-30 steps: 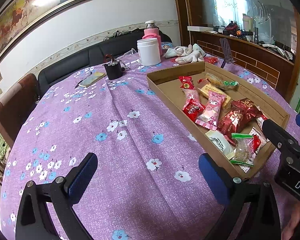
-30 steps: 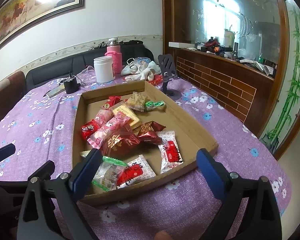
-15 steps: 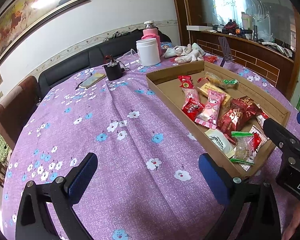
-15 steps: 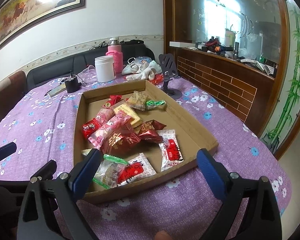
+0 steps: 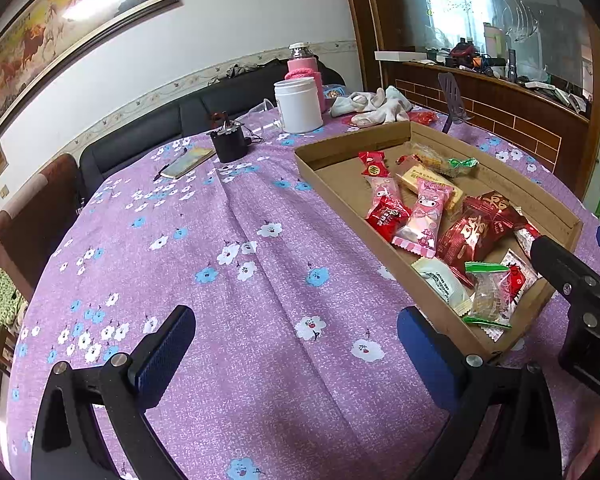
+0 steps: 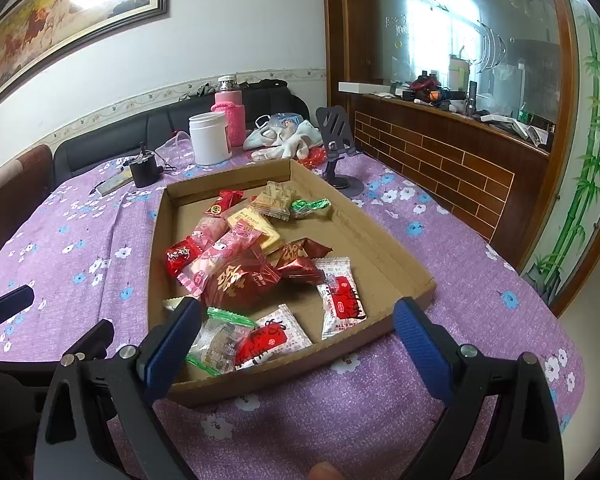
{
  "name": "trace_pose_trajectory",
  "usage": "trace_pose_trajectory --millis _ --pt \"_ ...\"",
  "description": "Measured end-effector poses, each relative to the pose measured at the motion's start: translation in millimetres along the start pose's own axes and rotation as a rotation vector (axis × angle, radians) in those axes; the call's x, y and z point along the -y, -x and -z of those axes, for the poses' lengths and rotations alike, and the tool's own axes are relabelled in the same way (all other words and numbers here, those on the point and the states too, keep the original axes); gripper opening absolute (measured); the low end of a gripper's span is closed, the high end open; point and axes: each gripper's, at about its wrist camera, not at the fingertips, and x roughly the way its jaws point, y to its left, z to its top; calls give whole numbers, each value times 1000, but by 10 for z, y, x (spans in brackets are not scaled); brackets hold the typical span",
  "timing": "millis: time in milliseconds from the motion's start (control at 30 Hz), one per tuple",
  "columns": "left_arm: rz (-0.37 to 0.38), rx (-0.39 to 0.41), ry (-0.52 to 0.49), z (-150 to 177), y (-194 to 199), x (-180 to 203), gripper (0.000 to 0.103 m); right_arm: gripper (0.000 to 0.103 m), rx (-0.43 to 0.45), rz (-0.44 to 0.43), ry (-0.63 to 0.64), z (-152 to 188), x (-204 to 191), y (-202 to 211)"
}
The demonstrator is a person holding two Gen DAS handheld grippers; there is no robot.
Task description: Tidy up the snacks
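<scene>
On the floral cloth (image 5: 236, 240), the left gripper (image 5: 296, 344) hangs spread wide and holding nothing over bare fabric, likely kept clear as a spare sorting spot. Just to its right sits the tray (image 6: 380, 236), walls keeping the snacks (image 6: 240, 276) heaped together inside. Above the tray's near edge, the right gripper (image 6: 296, 340) gapes wide too, grasping nothing, seemingly lined up for a first pick.

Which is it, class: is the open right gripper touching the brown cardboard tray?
Apart. The right wrist view shows the right gripper hovering, wide open, before the cardboard tray.
</scene>
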Motion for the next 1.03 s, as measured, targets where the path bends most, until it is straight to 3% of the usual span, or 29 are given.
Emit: trace_pose_trajectory --millis 1033 --pt "-34 4 -7 -2 27 -4 102 96 3 -3 -7 -1 3 9"
